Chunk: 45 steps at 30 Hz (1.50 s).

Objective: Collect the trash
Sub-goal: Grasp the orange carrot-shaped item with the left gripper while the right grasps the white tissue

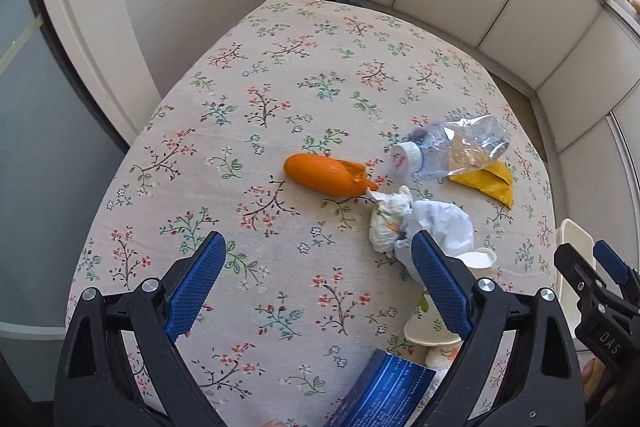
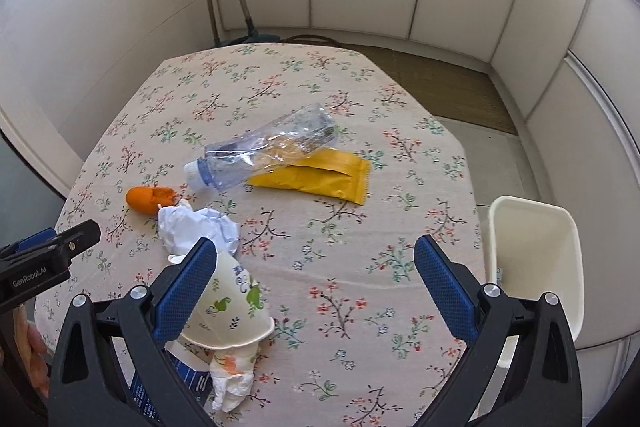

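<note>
We are at the start of a pick: both our grippers hover over the floral-clothed worktop (image 2: pixel 360 291), spread wide and empty. The left gripper (image 1: pixel 318 281) faces the orange peel (image 1: pixel 326 173), while the right gripper (image 2: pixel 316 287) sits beside the tipped floral paper cup (image 2: pixel 236 311). The crushed clear plastic bottle (image 2: pixel 264 155) lies partly over the yellow wrapper (image 2: pixel 320 177) farther off, with crumpled white paper (image 2: pixel 192 229) between. The cream plastic bin (image 2: pixel 534 267) stands off the worktop's right edge. Next, we judge, one gripper must descend and close on a piece.
</note>
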Motion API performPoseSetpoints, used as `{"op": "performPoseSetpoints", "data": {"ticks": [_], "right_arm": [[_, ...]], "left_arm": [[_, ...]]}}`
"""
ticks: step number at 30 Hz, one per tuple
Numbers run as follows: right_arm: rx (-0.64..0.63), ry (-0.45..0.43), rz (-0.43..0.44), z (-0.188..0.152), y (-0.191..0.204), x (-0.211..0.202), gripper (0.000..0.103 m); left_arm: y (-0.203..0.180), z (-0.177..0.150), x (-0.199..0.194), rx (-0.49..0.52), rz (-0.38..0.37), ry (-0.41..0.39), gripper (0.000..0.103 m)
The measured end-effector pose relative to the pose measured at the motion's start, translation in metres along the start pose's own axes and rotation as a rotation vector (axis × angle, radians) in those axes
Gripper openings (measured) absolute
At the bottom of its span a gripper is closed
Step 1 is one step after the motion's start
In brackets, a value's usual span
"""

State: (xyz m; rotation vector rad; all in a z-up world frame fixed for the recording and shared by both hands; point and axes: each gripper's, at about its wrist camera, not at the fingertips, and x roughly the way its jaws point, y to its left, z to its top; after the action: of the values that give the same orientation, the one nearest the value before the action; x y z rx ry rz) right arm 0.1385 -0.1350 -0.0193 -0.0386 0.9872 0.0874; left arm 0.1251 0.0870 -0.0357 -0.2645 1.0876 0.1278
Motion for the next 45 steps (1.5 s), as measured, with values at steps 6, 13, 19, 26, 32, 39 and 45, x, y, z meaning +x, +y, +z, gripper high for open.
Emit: {"op": "performPoseSetpoints", "data": {"ticks": [6,13,19,26,32,39,45], "right_arm": [[-0.046,0.041,0.027,0.004,0.027,0.016,0.096],[-0.041,0.042,0.032,0.005,0.026,0.018,0.096],[0.005,0.068,0.021,0.006,0.008,0.026,0.096],[0.009,0.079,0.057,0.009,-0.001,0.032,0.096],[-0.054,0.138,0.131,0.014,0.023,0.051,0.096],[-0.176,0.215,0.168,0.018,0.068,0.074,0.096],[-0.242,0.294,0.174,0.022,0.093,0.094,0.096]], "left_arm": [[0.020,0.015,0.023,-0.080,-0.008,0.035,0.090],[0.018,0.030,0.065,-0.214,-0.084,0.126,0.083],[0.007,0.041,0.097,-0.303,-0.099,0.148,0.067],[-0.001,0.050,0.114,-0.291,-0.108,0.147,0.021],[0.000,0.054,0.076,-0.179,-0.086,0.039,0.015],[0.031,0.053,0.012,-0.159,-0.123,-0.059,0.015],[0.048,0.042,-0.023,-0.133,-0.138,-0.099,0.015]]}}
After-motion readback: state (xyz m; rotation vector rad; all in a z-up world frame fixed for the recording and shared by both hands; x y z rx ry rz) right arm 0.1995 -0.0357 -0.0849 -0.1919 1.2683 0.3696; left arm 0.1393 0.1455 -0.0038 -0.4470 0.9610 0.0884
